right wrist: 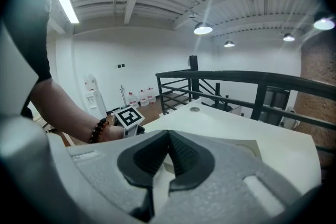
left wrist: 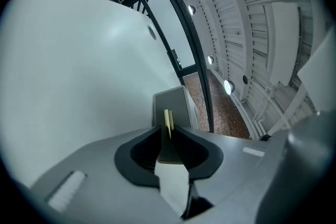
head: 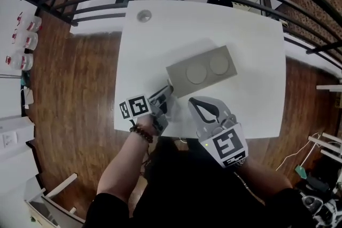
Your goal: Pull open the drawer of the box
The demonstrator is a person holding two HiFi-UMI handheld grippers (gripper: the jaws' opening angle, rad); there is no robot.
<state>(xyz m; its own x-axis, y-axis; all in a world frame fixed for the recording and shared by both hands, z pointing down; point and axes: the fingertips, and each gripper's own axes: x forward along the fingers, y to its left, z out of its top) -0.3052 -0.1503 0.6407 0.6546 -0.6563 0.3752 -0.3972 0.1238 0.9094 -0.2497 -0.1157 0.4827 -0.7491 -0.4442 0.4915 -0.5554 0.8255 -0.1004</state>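
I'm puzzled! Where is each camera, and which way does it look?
Head view: on head, looks down at table, box; left gripper, right gripper, forearms show.
Left gripper view: on it, faces box; jaws pinching tan tab.
Right gripper view: on it, faces railing; shut jaws, left forearm.
All share the box.

Left gripper (left wrist: 168,131) pinches a thin tab (left wrist: 168,119) (forearm bare), right gripper (right wrist: 169,139) hovers alongside, jaws together.

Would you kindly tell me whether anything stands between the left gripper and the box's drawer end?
Nothing visible does. The left gripper is at the near-left end of the box, jaws closed on a thin yellowish tab there. The right gripper hangs beside it, shut and empty, off that line.
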